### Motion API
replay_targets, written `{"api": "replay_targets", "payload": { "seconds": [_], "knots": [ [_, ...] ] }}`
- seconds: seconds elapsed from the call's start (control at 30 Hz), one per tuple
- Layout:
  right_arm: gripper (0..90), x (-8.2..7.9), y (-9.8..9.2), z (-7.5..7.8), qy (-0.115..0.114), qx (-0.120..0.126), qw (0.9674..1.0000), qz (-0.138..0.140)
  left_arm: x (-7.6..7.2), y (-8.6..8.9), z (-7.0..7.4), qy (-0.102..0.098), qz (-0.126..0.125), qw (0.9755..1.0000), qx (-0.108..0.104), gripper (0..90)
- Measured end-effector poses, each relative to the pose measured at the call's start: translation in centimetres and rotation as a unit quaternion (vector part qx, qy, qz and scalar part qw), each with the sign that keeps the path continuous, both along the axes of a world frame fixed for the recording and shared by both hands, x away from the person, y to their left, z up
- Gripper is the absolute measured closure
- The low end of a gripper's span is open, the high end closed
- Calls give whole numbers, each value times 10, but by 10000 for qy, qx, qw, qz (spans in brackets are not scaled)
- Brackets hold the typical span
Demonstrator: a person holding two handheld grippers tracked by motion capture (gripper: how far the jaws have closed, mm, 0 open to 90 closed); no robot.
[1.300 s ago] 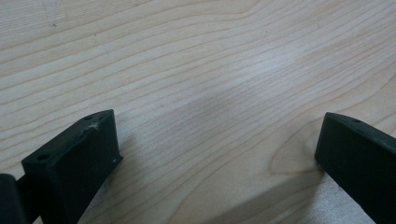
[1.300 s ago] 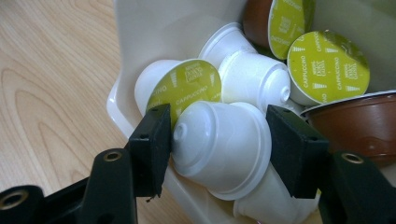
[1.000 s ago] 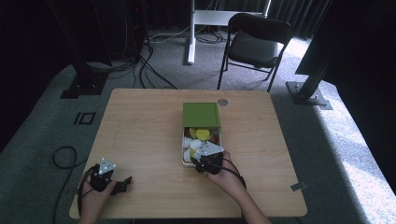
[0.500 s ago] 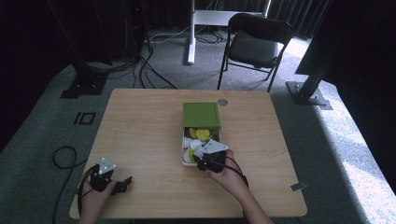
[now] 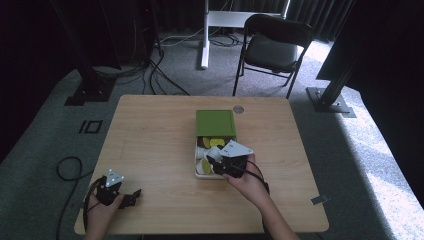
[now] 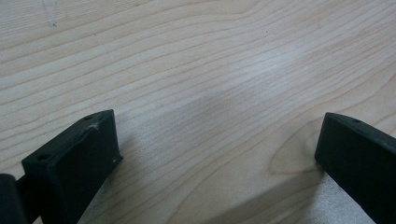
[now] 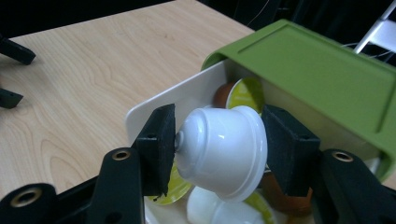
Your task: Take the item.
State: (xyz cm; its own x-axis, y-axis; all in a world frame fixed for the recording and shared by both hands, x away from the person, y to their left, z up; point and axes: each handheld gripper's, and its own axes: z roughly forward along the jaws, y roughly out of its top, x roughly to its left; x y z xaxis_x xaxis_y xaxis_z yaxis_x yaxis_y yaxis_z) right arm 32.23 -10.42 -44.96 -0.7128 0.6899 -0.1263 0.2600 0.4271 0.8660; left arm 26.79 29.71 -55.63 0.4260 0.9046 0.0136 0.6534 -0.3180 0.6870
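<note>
Lighting: high view dim, room dark at top and left; daylight patch on the carpet (image 5: 385, 165) at right. Table (image 5: 150, 135) evenly lit, shadows soft. Left gripper view: bright, pale sheen on the wood, jaws near and slightly soft. Right gripper view: glare spots on the white capsule (image 7: 222, 144); background possibly out of focus.

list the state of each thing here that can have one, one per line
right gripper: shut on the white capsule, above the box
white capsule: held on its side, off the pile
box: white, partly uncovered, capsules inside
green lid: slid back over the far part
left gripper: open, nothing between the jaws
</note>
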Motion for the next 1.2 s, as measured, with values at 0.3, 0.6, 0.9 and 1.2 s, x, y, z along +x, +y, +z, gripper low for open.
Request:
{"api": "replay_targets", "payload": {
  "seconds": [0.3,0.6,0.9,1.2],
  "knots": [
    [469,6,-11,14,-244,283,9990,-232,0,0,0,-11,-2,10000,5,7],
    [469,13,-28,22,-529,481,9957,-592,0,0,0,-10,-1,10000,6,7],
    [469,26,-57,27,-766,515,9890,-1154,0,0,0,-5,-8,10000,13,7],
    [469,43,-86,16,-715,396,9836,-1610,0,0,0,-5,-8,10000,12,7]
  ]
}}
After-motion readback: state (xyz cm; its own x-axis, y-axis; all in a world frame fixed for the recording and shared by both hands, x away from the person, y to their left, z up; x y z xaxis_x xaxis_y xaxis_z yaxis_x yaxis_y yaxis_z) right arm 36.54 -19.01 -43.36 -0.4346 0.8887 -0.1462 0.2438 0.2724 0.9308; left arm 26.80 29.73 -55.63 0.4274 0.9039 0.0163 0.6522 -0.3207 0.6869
